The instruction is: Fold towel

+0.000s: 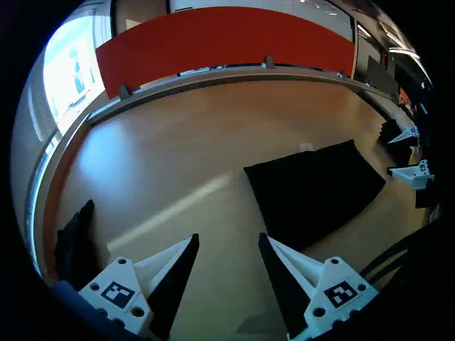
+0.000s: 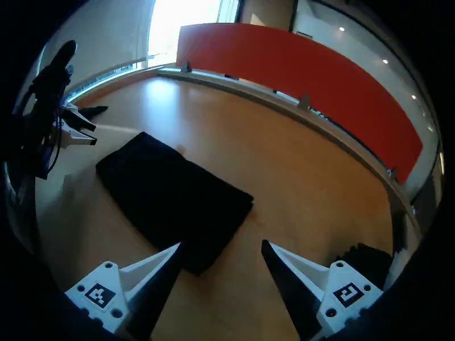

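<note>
Left gripper view: a dark cloth heap (image 1: 77, 244) sits at the far left of the wooden table (image 1: 187, 148). The left gripper (image 1: 228, 235) is wide open and holds nothing. To its right, the black towel (image 1: 318, 187) lies flat on the table. In the right gripper view, the right gripper (image 2: 222, 243) is open too and holds nothing, just by the towel's near edge.
</note>
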